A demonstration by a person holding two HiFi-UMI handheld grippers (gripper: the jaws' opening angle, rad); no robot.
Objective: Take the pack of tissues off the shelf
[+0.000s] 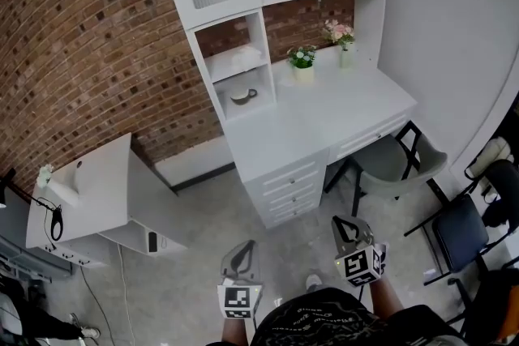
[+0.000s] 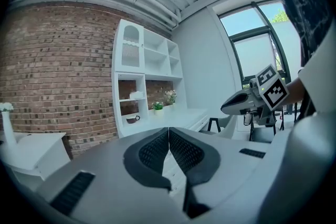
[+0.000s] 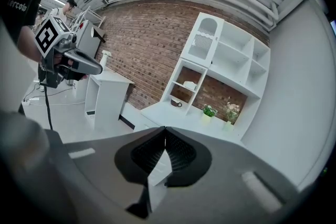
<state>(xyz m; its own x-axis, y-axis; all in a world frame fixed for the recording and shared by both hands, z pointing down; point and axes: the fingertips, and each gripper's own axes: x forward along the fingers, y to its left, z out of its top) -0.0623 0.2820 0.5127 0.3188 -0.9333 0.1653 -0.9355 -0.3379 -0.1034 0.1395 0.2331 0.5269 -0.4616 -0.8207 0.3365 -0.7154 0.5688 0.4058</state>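
Note:
The pack of tissues [image 1: 246, 57] is a small white bundle on the upper open shelf of the white desk unit [image 1: 324, 121], against the brick wall. It also shows as the tissues [image 2: 137, 95] in the left gripper view and the tissues [image 3: 190, 84] in the right gripper view. A dark cup [image 1: 242, 96] sits on the shelf below. My left gripper [image 1: 246, 247] and right gripper [image 1: 344, 223] hang over the floor well short of the desk. Both point toward it. The left gripper [image 2: 169, 131] is shut and empty, and so is the right gripper [image 3: 165, 131].
Two flower pots [image 1: 302, 61] [image 1: 342, 36] stand on the desktop. Drawers [image 1: 288, 186] face me. A grey chair [image 1: 397, 158] is tucked under the desk's right side, a blue chair [image 1: 462, 227] further right. A white side cabinet [image 1: 97, 190] stands to the left.

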